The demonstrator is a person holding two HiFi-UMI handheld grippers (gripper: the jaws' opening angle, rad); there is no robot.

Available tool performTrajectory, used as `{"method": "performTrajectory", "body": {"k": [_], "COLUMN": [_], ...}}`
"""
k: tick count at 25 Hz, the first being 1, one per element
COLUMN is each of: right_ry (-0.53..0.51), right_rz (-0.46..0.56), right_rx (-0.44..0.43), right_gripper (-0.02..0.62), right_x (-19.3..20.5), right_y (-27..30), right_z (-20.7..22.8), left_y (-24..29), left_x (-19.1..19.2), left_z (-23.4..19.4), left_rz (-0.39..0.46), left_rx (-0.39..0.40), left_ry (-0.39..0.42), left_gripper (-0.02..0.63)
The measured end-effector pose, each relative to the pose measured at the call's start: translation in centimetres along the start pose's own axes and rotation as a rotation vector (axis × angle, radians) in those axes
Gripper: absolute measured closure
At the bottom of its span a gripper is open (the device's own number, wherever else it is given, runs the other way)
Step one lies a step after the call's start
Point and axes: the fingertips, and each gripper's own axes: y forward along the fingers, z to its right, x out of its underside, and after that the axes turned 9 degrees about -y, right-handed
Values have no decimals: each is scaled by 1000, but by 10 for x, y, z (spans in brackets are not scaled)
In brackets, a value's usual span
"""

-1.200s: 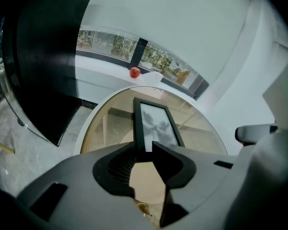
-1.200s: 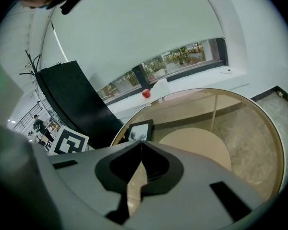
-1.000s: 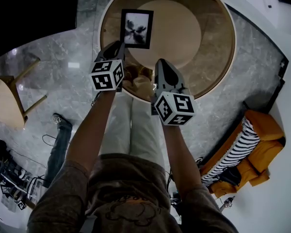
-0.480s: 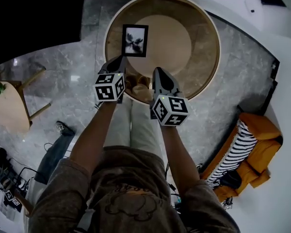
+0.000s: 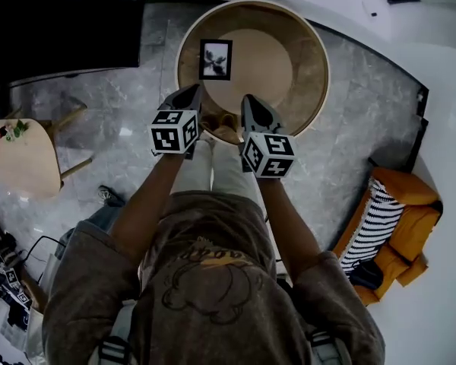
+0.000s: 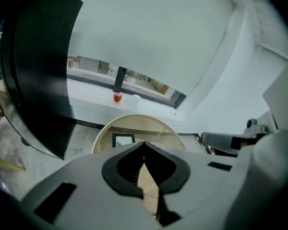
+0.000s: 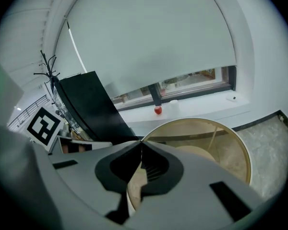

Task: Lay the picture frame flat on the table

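Picture frame (image 5: 215, 58), black, rectangular, lies flat by left edge of round wooden table (image 5: 308, 74). Left hand-held gripper (image 5: 191, 91) and right hand-held gripper (image 5: 251, 101): jaws together, empty. Laying judged done; next, only keep clear.

Hidden or unresolved
In the left gripper view the left tool (image 6: 144, 143) covers the lower edge of the picture frame (image 6: 124, 139). From the head view we cannot make out its print. The red object (image 6: 117, 97) on the sill (image 6: 89, 93) is too small for us to identify.
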Motion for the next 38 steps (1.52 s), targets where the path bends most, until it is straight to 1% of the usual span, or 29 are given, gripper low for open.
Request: {"method": "performTrajectory", "body": {"k": [6,12,19,25,28,32,38], "right_ry": [-28,-50,-115,-168,-202,-217,-238], "right_rz": [34,78,164,235,273,309,346], "right_rx": [-36,-73,-98,-126,-153,-177,-181], "right_gripper": [575,577,575,575,575,577,575], "right_x": [-24,-40,-63,-81,-89,-94,-136], "right_y": [-43,-90,-138,-176,-189,-206,-196], "right_z": [-18,-38,-54,-61,-71,-81,-98], "left_y": [-50,-102,-153,-182,-196,-217,-237], "left_x": [-23,-26,-38,-35,-34,-36,-77], "left_z": [40,78,124,154,163,171,153], "left_rz": [35,69,154,208,238,289,335], "left_rx": [37,96,176,221,238,262,271], "left_ry": [28,81,199,243,263,271,276], "left_gripper": [588,588,588,588,588,588,588]}}
